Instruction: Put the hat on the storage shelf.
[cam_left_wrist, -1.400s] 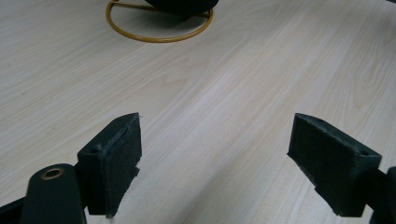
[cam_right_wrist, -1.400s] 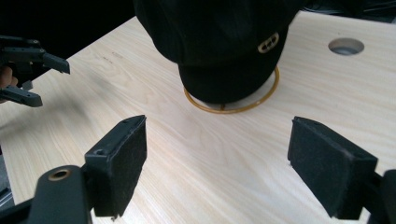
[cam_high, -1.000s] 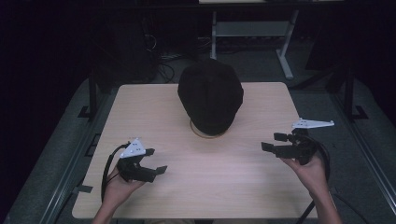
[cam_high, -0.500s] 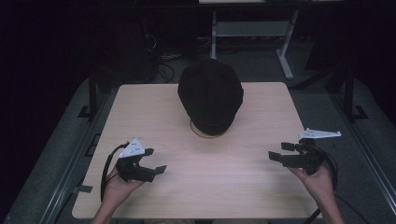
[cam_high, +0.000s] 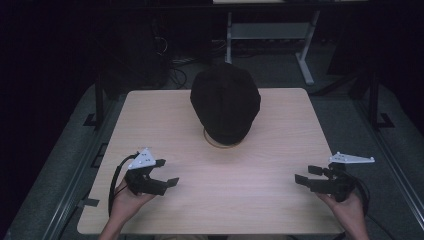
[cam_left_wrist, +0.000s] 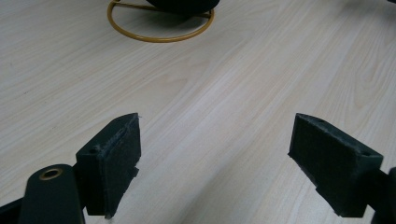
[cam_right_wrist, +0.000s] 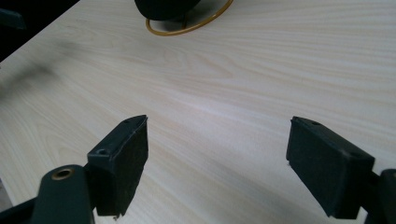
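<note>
- Dark room, cables and a desk frame at the back; light wood table (cam_high: 165, 125) carries just the hat rig.
- Left gripper (cam_high: 161, 175): jaws spread wide, nothing between them, bare wood underneath. It sits low over the near-left part of the table, held in the left hand (cam_high: 125, 202).
- Right gripper (cam_high: 311, 176): jaws also spread wide and empty, near the near-right edge, held in the right hand (cam_high: 345, 210).
- Both point roughly inward, towards table centre.
- Black cap (cam_high: 226, 102) sits mid-table towards the far edge, on a stand whose gold ring base (cam_left_wrist: 161, 24) rests flat on the wood. It's well apart from both grippers.
- Step in hand, as I read it: the approach to the cap, no contact yet.
- To do it well: bring both grippers in level from either side, keep the jaws wide until they straddle the fabric edge, and pinch cloth only.
- Stay off the ring base, since a nudge there likely tips the stand.
- Lift straight up so the cap clears the stand without dragging it.
</note>
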